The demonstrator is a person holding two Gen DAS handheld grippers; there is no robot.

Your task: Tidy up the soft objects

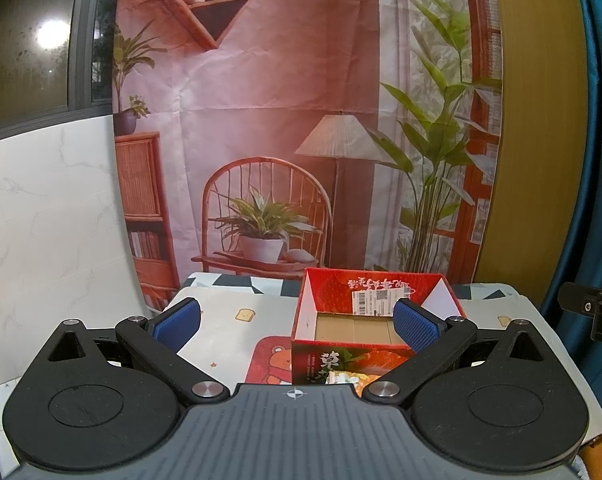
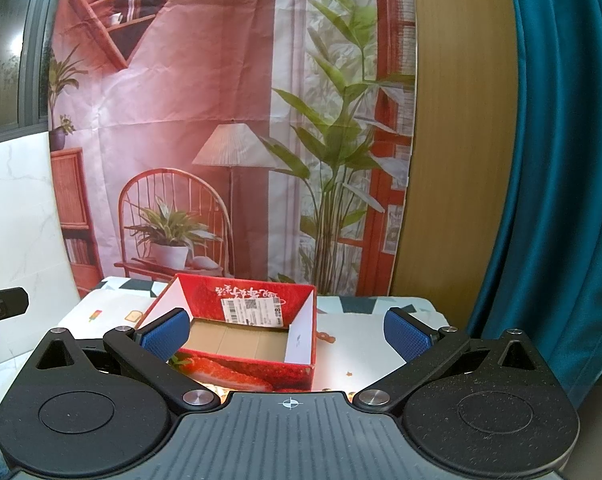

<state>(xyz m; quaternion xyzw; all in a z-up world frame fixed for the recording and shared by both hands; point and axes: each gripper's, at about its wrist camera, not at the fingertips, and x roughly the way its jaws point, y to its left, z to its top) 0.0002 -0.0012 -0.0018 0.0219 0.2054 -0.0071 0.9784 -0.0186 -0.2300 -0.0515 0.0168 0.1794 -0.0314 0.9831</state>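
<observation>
The red strawberry-print box [image 1: 375,334] sat open-topped on the patterned surface [image 1: 229,312], its long axis running left-right. The left gripper [image 1: 297,322] and right gripper [image 2: 287,330] both hovered spread wide, holding nothing.

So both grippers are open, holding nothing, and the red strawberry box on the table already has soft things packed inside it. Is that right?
Not quite. The left gripper and right gripper are open and hold nothing, but the red strawberry box on the table holds nothing: the right wrist view shows only its bare cardboard floor, and the left wrist view agrees.
</observation>
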